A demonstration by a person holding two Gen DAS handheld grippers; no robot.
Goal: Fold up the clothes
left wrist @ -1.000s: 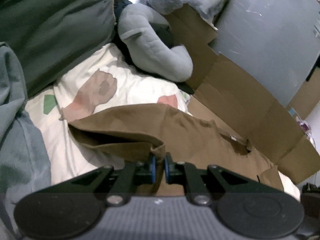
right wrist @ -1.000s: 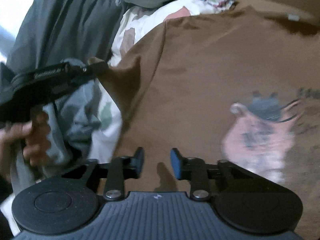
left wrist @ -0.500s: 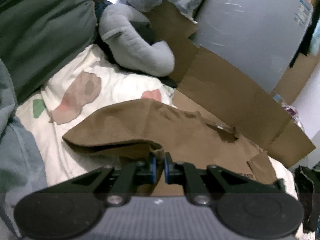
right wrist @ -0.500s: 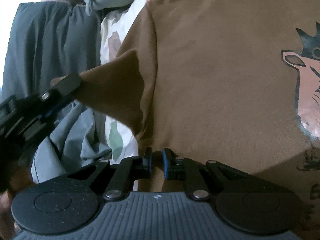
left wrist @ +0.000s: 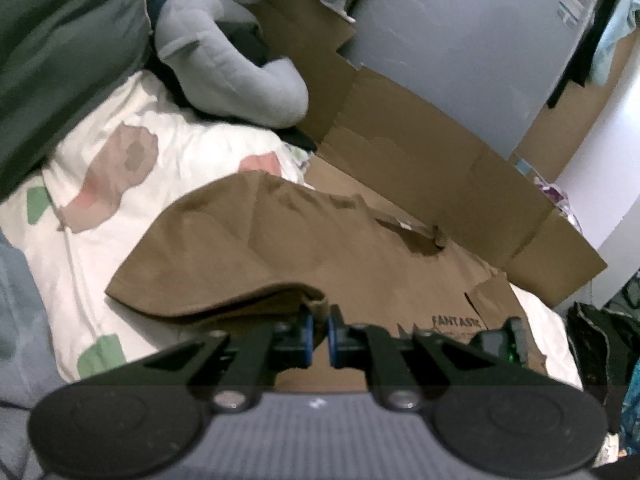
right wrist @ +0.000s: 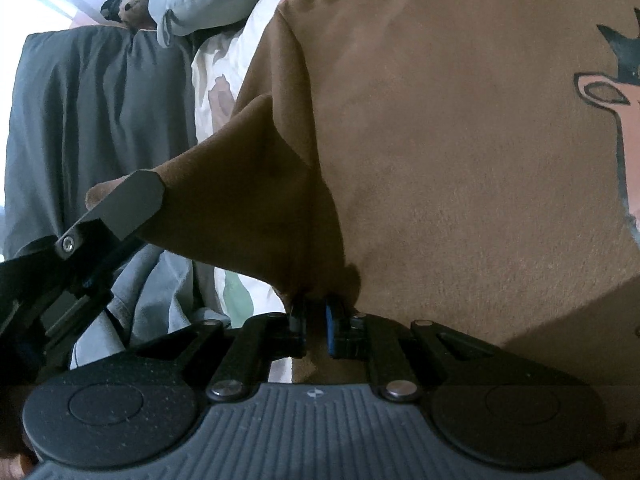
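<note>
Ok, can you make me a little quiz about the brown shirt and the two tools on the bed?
1. True or false: the left tool pinches the sleeve of the brown shirt.
2. What is the right tool shut on? A) the grey pillow B) the brown shirt C) the cardboard
3. Fill in: the shirt lies on a white ____ with patches.

Key: 1 true; 2 B; 3 sheet.
</note>
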